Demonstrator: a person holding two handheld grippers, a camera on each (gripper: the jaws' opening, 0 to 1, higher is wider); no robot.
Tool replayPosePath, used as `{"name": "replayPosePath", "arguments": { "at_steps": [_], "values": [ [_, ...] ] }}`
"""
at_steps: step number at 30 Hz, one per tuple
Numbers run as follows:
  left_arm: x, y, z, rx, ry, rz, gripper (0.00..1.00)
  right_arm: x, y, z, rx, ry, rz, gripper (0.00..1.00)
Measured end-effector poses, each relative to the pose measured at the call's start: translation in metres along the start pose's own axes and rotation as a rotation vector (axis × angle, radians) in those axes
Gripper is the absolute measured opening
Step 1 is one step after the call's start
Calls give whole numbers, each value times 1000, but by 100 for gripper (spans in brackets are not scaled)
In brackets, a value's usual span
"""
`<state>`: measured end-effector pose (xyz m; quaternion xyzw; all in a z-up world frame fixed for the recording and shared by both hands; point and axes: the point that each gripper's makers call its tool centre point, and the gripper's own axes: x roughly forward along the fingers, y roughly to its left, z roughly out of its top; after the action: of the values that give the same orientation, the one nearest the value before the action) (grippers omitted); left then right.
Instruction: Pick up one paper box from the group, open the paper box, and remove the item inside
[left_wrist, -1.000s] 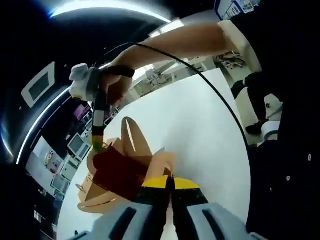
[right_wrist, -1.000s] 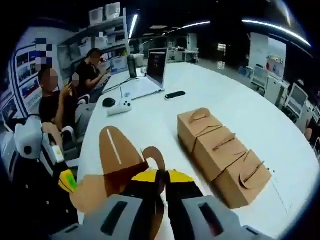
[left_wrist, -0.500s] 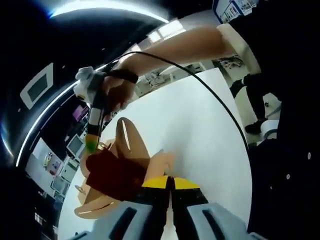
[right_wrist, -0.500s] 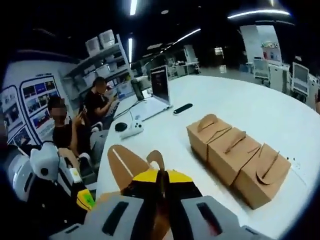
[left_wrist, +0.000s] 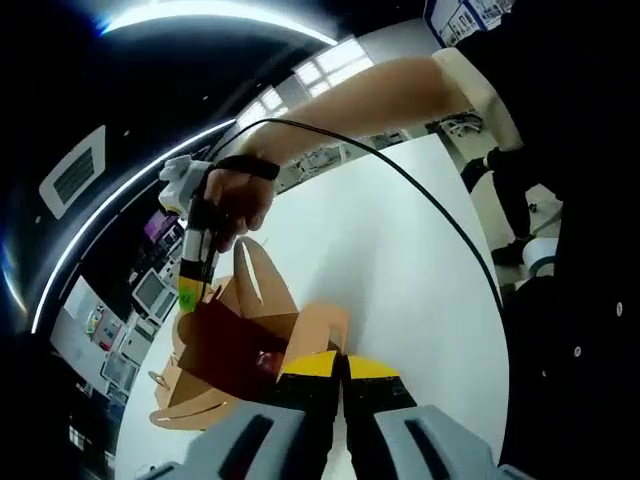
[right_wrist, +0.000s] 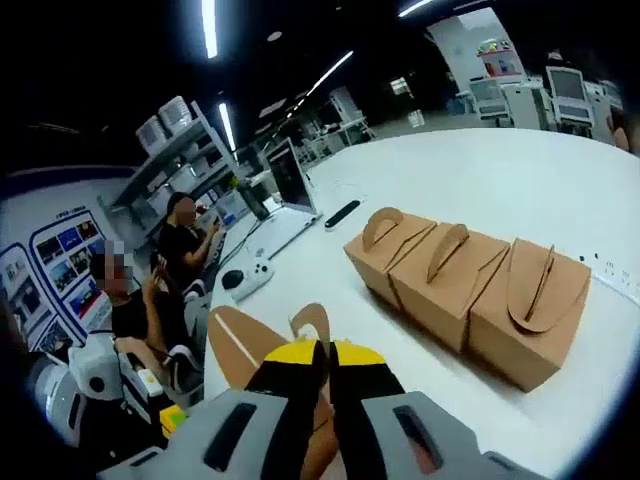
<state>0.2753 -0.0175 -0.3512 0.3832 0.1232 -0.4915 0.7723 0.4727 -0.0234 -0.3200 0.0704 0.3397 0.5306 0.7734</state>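
Note:
A brown paper box (left_wrist: 232, 345) hangs open above the white table (left_wrist: 400, 250), its inside dark red. My left gripper (left_wrist: 341, 364) is shut on one of its flaps (left_wrist: 320, 328). My right gripper (left_wrist: 190, 262), held in a person's hand, comes in at the upper left beside the far flap (left_wrist: 255, 282). In the right gripper view, my right gripper (right_wrist: 323, 352) is shut on a rounded brown flap (right_wrist: 312, 321), with a second flap (right_wrist: 240, 345) to its left. The left gripper (right_wrist: 100, 385) shows at the lower left. What lies inside the box is too dark to tell.
Three shut paper boxes (right_wrist: 465, 280) stand in a row on the table (right_wrist: 480, 185). Beyond them lie a laptop (right_wrist: 280, 200), a dark remote (right_wrist: 342, 213) and a white game controller (right_wrist: 246, 280). People sit at the far left. A black cable (left_wrist: 420, 190) arcs across the left gripper view.
Both grippers stay shut on the flaps. The right gripper view has tilted, so the box row sits higher and closer. In the left gripper view the right gripper has drifted right, nearer the box.

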Motion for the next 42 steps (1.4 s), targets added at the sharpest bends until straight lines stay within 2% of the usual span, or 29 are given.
{"name": "replayPosePath", "arguments": {
  "at_steps": [9,24,29,30,35,37,40,42],
  "values": [
    [1,0,1,-5,-10,-12,4,8,-14,0,-35,-11,-33,7],
    [1,-1,1,-14,-22,-15,5,13,-29,-6,31,-23,-55,8],
    [-2,-1,2,-20,-35,-15,7,3,-14,-2,-81,-45,-20,11],
    [-3,-1,3,-21,-41,-18,9,1,-11,-2,-82,-47,-22,11],
    [-8,-2,4,-48,-63,-24,13,-15,5,4,-137,-111,-35,26],
    [-11,-2,4,-60,-67,-20,15,-24,11,8,-185,-147,-52,26],
    [-18,-2,5,-73,-86,-14,18,-43,15,22,-177,-226,-77,27],
    [-24,-1,8,-97,-111,-12,18,-54,22,25,-190,-253,-80,27]
  ]
}}
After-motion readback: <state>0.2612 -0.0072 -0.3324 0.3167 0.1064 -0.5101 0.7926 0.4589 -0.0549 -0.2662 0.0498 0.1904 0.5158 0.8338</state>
